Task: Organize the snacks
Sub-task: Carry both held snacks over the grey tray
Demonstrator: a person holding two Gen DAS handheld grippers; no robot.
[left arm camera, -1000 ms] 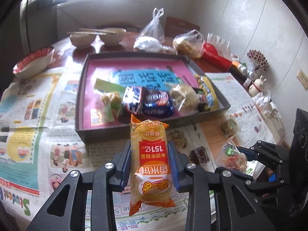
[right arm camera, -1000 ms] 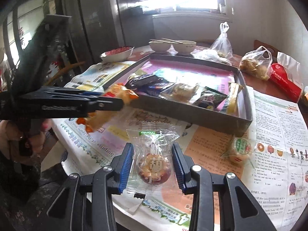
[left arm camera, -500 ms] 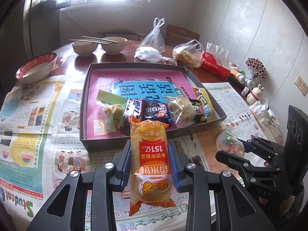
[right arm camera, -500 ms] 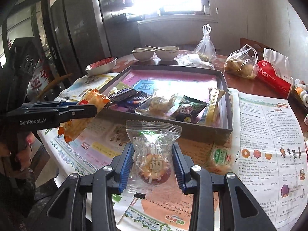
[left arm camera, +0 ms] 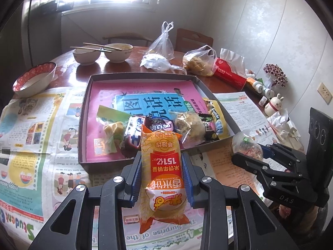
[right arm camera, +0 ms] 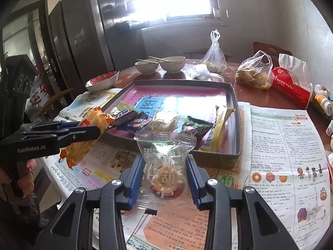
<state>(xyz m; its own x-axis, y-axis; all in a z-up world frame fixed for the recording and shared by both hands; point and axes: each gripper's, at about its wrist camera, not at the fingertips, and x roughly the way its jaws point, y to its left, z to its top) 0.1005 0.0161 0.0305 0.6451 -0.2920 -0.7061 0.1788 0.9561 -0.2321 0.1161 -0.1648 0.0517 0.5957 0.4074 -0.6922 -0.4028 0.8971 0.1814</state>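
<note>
The left gripper (left arm camera: pixel 162 179) holds an orange rice-cracker packet (left arm camera: pixel 163 177) between its fingers, long axis running along them, just short of the near wall of the tray (left arm camera: pixel 83 125) ahead. The right gripper (right arm camera: pixel 165 179) pinches a clear-wrapped pastry (right arm camera: pixel 166 166) over the newspaper-covered counter (right arm camera: pixel 281 145). The left hand looks nearer the tray's open left side.

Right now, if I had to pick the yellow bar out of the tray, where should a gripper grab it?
Grip the yellow bar across its narrow width at its raised far end, coming from above: it leans on the tray wall, its low end wedged among snacks.
</note>
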